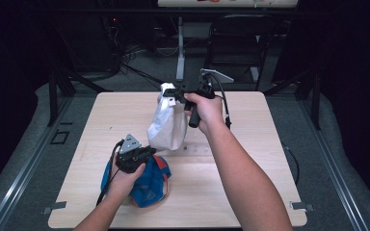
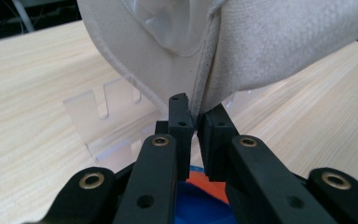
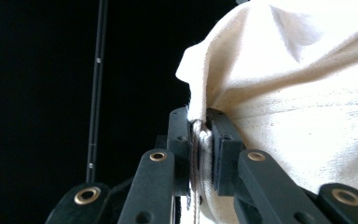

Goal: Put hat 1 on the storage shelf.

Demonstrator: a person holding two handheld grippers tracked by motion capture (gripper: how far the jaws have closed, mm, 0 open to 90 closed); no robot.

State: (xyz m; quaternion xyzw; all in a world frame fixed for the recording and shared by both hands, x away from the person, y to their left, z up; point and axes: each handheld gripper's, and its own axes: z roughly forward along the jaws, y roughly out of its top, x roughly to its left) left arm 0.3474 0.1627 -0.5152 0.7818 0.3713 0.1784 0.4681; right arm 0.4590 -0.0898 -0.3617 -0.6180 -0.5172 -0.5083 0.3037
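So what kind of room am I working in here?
Most likely a lab or recording workspace, not a home. A bare wooden table stands on grey carpet, loose cables run across the dark floor behind it, and a black folding chair sits by a white desk leg.

Cream-white cloth bag (image 1: pixel 167 122), plain woven, far centre. Blue cloth (image 1: pixel 147 185) with orange-red patches and small pale print, near left. Table (image 1: pixel 231 192) pale wood grain. Both grippers black: left gripper (image 2: pixel 193 122) with brass-coloured rivets, right gripper (image 3: pixel 198 122) likewise. Clear acrylic stand (image 2: pixel 105 123).
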